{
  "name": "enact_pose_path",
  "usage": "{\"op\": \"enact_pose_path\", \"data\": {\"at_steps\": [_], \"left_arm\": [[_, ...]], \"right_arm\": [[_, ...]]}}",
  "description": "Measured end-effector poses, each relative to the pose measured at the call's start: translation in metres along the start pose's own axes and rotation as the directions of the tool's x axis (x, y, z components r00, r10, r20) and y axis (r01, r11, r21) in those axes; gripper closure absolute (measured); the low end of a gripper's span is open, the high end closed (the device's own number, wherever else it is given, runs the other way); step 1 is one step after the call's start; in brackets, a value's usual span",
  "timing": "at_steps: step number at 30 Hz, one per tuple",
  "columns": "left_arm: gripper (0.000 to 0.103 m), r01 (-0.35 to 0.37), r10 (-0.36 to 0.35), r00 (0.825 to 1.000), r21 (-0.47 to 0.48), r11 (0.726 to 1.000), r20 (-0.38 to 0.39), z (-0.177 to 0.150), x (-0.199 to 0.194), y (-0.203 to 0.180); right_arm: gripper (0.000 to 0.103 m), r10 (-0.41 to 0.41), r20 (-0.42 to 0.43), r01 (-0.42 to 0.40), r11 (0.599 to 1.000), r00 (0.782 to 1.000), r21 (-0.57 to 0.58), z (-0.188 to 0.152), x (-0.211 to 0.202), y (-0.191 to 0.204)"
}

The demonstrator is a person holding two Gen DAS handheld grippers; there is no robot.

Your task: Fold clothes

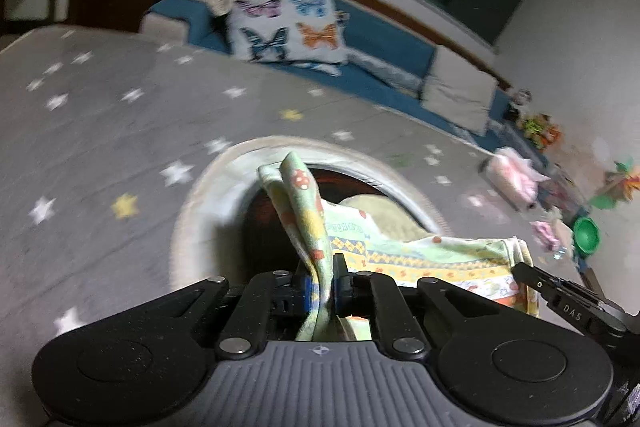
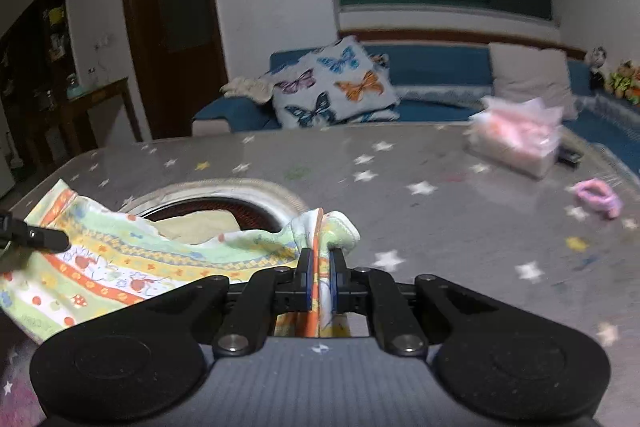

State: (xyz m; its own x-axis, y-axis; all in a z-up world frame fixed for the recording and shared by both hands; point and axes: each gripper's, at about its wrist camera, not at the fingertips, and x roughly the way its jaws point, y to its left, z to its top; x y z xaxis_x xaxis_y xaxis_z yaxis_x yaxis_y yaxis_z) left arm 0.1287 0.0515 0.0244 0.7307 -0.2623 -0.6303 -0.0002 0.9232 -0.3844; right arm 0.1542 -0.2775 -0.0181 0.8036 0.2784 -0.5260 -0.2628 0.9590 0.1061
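- My left gripper (image 1: 322, 281) jaws pinch one cloth (image 1: 420, 255) corner.
- My right gripper (image 2: 320, 279) jaws pinch another, cloth stretched over the worktop (image 2: 440, 227).
- "DAS" on right gripper; cloth's lettering possibly text, blurred.

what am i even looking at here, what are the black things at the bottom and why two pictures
The black shapes are two hand-held grippers; a person holds one in each hand. Each carries a wide-angle camera looking along its fingers, so one picture comes from the left hand and one from the right.

The left gripper and the right gripper are both shut on the same patterned cloth, one at each end, stretching it between them. Each gripper's tip also pokes into the other's picture.

Below lies a grey table with a star print and a round opening in it. On it sit a pink tissue pack and a small pink item. Behind is a blue sofa with a butterfly pillow.
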Motion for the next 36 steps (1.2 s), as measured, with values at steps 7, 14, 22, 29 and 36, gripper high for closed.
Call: {"op": "enact_pose_path", "data": {"at_steps": [7,14,22,29,36], "left_arm": [[0.093,0.113,-0.110,0.993,0.103,0.988,-0.034,0.001,0.034,-0.084],[0.093,0.216,-0.203,0.976,0.216,0.952,-0.081,-0.005,0.073,-0.169],[0.066,0.119,-0.085,0.990,0.332,0.936,-0.115,-0.027,0.114,-0.198],[0.076,0.142,-0.107,0.988,0.362,0.922,-0.114,-0.022,0.121,-0.215],[0.089,0.240,-0.185,0.968,0.401,0.884,-0.172,-0.027,0.152,-0.249]], "right_arm": [[0.096,-0.171,0.047,0.169,0.985,0.984,0.040,0.003,-0.048,-0.067],[0.096,-0.336,0.074,0.330,0.940,0.939,0.082,0.000,-0.085,-0.134],[0.091,-0.422,-0.024,0.420,0.893,0.906,0.164,-0.029,-0.082,-0.188],[0.090,-0.254,-0.022,0.253,0.942,0.967,0.223,-0.022,-0.063,-0.183],[0.090,-0.129,-0.037,0.134,0.969,0.991,0.209,-0.010,-0.024,-0.166]]}}
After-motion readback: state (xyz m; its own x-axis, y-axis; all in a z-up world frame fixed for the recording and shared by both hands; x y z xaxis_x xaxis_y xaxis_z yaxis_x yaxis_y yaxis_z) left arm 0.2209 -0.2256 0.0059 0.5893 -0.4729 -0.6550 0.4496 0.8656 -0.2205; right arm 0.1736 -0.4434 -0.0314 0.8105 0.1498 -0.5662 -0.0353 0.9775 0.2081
